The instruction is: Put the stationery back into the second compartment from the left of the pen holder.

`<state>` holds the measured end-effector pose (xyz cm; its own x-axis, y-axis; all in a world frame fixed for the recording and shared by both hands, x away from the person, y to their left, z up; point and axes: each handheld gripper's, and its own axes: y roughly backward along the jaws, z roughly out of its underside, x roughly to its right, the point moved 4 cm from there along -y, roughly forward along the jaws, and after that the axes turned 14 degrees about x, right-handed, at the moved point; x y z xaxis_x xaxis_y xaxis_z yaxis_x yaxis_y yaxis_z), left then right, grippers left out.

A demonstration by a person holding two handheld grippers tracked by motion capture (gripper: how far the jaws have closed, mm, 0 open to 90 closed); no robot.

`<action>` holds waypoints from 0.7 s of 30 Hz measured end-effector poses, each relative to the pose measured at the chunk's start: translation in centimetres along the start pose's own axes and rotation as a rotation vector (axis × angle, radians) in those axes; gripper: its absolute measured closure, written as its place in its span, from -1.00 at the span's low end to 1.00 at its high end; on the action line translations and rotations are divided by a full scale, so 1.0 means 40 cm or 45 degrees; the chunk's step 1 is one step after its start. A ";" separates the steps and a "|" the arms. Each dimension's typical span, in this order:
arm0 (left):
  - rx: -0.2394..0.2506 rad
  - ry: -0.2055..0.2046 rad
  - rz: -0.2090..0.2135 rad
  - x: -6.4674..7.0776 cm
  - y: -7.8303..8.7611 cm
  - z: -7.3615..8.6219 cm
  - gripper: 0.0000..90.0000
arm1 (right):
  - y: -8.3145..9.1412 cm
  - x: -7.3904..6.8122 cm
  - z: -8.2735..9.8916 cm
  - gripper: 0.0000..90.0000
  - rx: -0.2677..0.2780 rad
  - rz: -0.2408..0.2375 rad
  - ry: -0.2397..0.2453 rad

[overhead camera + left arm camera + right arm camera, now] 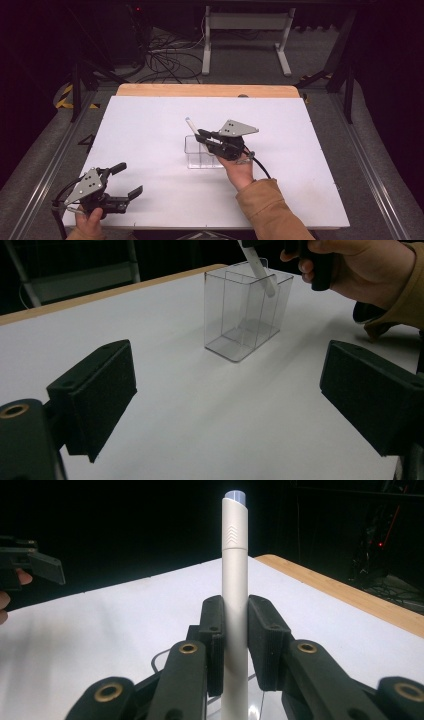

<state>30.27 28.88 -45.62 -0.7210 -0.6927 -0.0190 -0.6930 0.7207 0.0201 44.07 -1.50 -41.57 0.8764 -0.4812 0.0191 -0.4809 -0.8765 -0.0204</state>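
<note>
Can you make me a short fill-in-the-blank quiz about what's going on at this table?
1. The right claw is shut on a grey ____.
2. The pen is held over a clear plastic ____ on the white table.
3. The left claw holds nothing, and its jaws stand ____.
4. Inside, clear walls split the box into ____.

Missing words: pen; box; open; compartments

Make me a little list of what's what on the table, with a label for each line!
table: white board, wooden strip at the far edge
box: clear, with dividers, near the middle
pen: white, clamped, lower end in the box
right hand-held gripper: shut on the pen, over the box
left hand-held gripper: open, holds nothing, near the front left corner
</note>
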 end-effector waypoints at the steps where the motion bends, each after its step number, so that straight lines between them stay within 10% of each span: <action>1: 0.001 -0.007 0.000 -0.001 0.000 0.000 -0.81 | 0.001 -0.001 0.003 0.73 -0.004 0.001 0.001; 13: 0.002 0.002 0.003 0.001 -0.002 0.000 -0.81 | 0.016 0.003 0.037 0.70 -0.059 0.016 -0.019; 21: -0.001 0.004 0.005 0.001 -0.004 0.001 -0.81 | 0.031 0.009 0.016 -0.24 -0.051 0.102 -0.025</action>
<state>30.34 28.72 -45.65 -0.7236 -0.6901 -0.0160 -0.6903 0.7233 0.0207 43.80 -2.73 -42.23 0.8351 -0.5500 -0.0009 -0.5499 -0.8350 0.0187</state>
